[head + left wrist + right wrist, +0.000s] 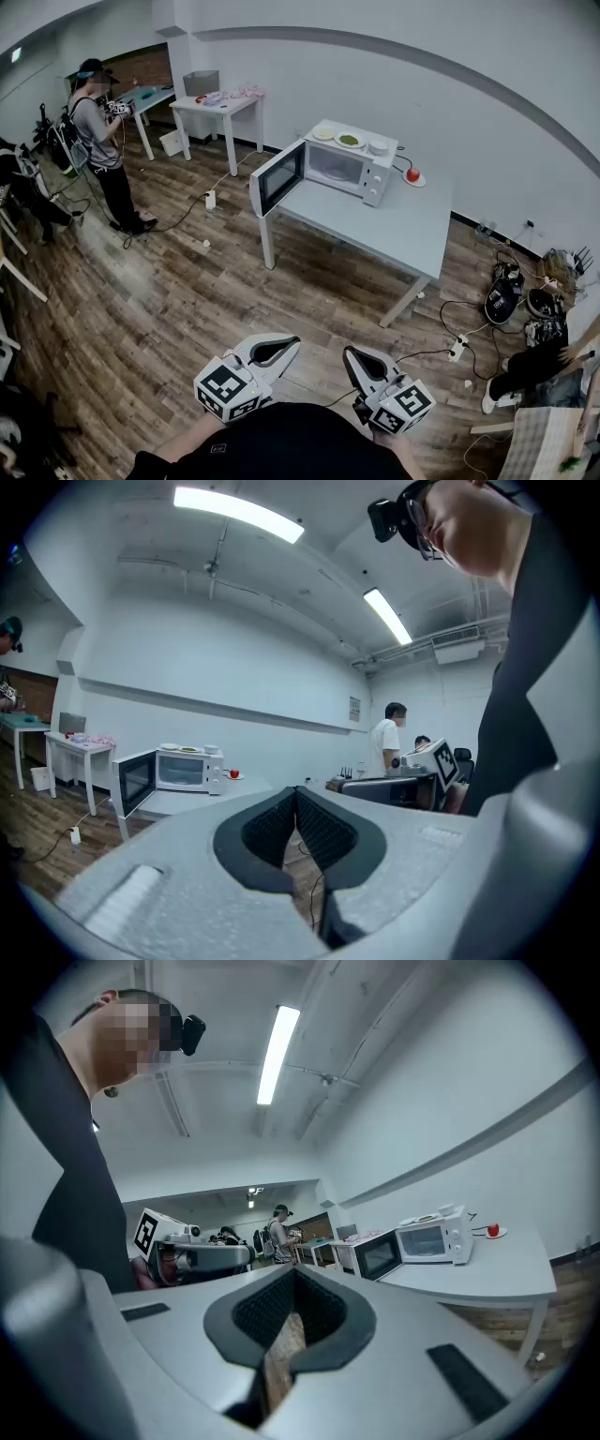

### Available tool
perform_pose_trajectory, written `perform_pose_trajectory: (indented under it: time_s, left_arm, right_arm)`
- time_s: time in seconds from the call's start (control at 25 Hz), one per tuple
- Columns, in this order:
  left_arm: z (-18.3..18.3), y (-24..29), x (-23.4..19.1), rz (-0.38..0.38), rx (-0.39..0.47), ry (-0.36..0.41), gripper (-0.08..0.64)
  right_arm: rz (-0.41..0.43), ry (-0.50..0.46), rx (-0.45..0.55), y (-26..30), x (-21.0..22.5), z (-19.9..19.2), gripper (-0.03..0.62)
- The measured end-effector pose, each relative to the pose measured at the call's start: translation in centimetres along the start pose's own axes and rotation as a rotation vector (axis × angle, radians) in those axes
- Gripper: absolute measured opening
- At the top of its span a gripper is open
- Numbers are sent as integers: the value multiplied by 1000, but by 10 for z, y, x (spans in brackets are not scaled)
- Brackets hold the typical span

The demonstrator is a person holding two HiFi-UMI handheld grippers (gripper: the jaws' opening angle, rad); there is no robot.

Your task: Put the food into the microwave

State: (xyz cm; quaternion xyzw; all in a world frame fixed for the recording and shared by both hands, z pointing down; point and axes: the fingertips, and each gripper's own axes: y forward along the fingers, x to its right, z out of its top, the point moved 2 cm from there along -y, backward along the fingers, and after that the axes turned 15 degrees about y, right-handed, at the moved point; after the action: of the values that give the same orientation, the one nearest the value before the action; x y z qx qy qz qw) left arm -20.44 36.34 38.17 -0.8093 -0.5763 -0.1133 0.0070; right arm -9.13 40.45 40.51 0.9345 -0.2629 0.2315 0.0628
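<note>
A white microwave [345, 167] stands on a grey table [412, 230] with its door [277, 175] swung open to the left. On its top sit a plate of green food [349, 141], another plate [323, 134] and a small bowl [379, 147]. A red apple [412, 174] rests on a dish beside the microwave. My left gripper [278, 348] and right gripper [353, 357] hover low, close to my body and far from the table. Both are shut with nothing between the jaws. The microwave [183, 769] shows small in the left gripper view, and the microwave [431, 1239] likewise in the right gripper view.
Wooden floor lies between me and the table. A person [101, 141] stands at the back left near a white table [220, 105]. Cables and a power strip [457, 349] trail on the floor at the right, beside bags [511, 295].
</note>
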Motion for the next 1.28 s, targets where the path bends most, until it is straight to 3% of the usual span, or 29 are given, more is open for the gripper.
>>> perform_pose_trajectory:
  time_s: [0.4,0.56,0.8,1.08,1.28]
  left_arm:
    - [-1,5,11,-12,-6,-14,9]
    - [1,12,18,0,-9,-14,9]
    - [11,38,45,19,-9,2,9]
    - [29,64,56,123,-11,9,9]
    - [33,82,70,107,-33,26,9]
  right_arm:
    - [-12,17,-15,-10,3,-5,14]
    - [-12,-21,-32,-21,7,-4,14]
    - [9,-58,-38,-66,18,1,17]
    - [11,-12,-52,-134,48,1,17]
    - [-4,25,-20,-153,70,8,17]
